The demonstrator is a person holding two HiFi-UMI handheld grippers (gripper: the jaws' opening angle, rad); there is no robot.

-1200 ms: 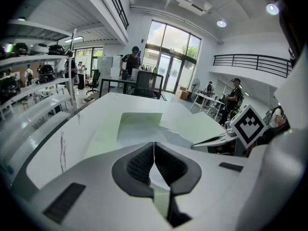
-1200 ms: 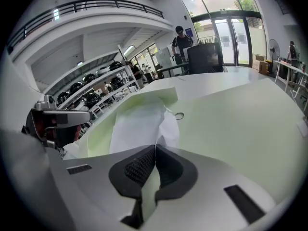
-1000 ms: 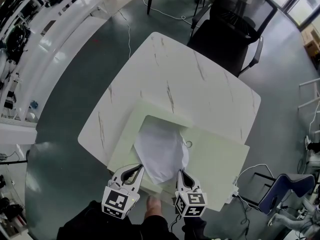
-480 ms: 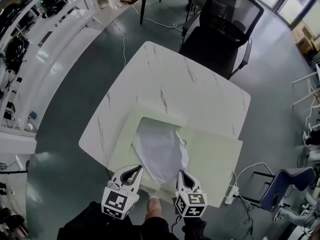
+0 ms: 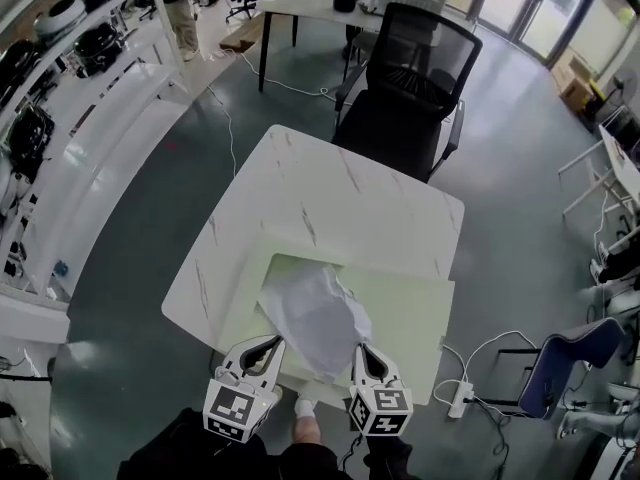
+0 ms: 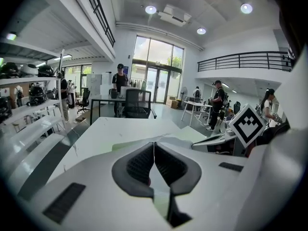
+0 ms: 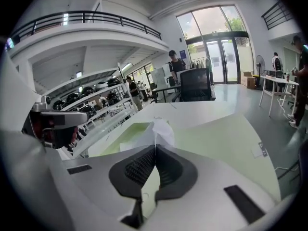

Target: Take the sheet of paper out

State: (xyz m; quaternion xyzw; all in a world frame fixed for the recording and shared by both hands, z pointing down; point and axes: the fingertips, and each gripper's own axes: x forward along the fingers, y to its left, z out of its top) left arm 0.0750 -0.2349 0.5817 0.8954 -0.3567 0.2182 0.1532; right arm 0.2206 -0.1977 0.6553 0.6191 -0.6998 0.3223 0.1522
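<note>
A white sheet of paper (image 5: 312, 313) hangs crumpled above an open pale green folder (image 5: 412, 318) on the white marble table (image 5: 330, 183). My left gripper (image 5: 278, 342) is shut on the sheet's near left edge, and my right gripper (image 5: 360, 350) is shut on its near right edge. In the right gripper view the sheet (image 7: 161, 128) rises from the closed jaws of the right gripper (image 7: 155, 148), with the green folder (image 7: 211, 134) beyond. In the left gripper view the left gripper (image 6: 154, 146) has its pads pressed together on a thin pale edge.
A black office chair (image 5: 410, 68) stands at the table's far side. White shelving (image 5: 60, 88) runs along the left. A power strip with cables (image 5: 455, 393) lies on the floor at the right, near a blue chair (image 5: 565, 368). People stand farther back in the room.
Both grippers have risen together with the sheet held between them. The sheet has lifted further off the green folder, and the table looks smaller and farther below.
</note>
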